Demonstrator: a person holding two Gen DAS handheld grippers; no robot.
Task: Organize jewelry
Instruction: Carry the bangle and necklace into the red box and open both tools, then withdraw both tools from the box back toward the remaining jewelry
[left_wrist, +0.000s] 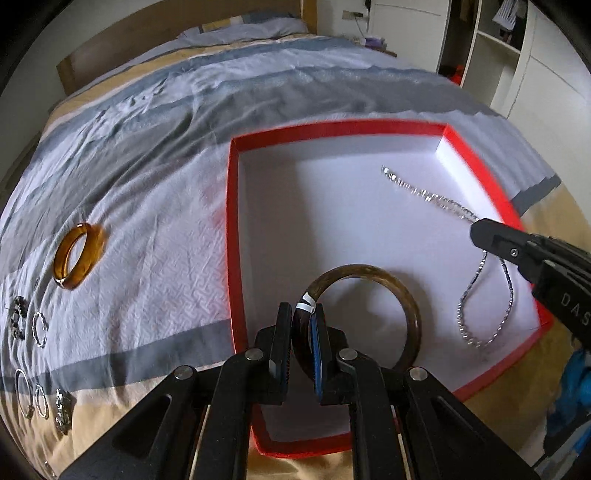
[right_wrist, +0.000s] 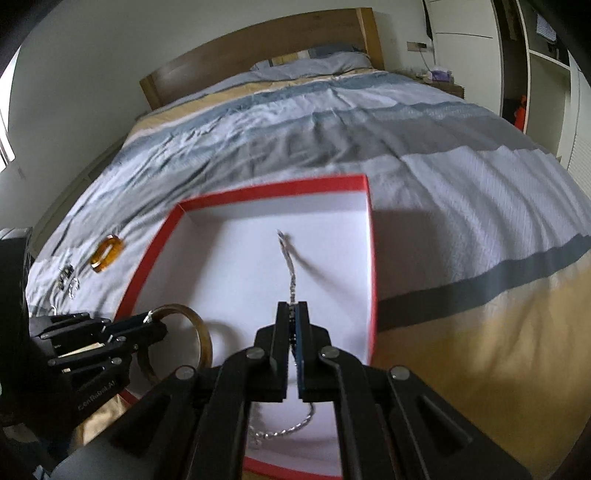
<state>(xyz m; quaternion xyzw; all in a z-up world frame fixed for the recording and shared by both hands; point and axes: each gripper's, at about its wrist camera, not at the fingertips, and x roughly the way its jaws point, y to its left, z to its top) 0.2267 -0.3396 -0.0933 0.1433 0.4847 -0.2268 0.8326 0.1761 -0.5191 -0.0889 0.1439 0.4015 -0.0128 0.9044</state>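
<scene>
Left claw pinches the brown bangle, hiding its near rim; right claw clamps the silver chain.

Small silver pieces on bedspread: types indistinct.

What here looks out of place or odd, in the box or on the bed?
Nothing looks damaged or spilled. The amber bangle and small silver pieces lie loose on the bedspread, outside the red box. The left gripper holds a dark bangle, the right gripper a silver chain.
</scene>
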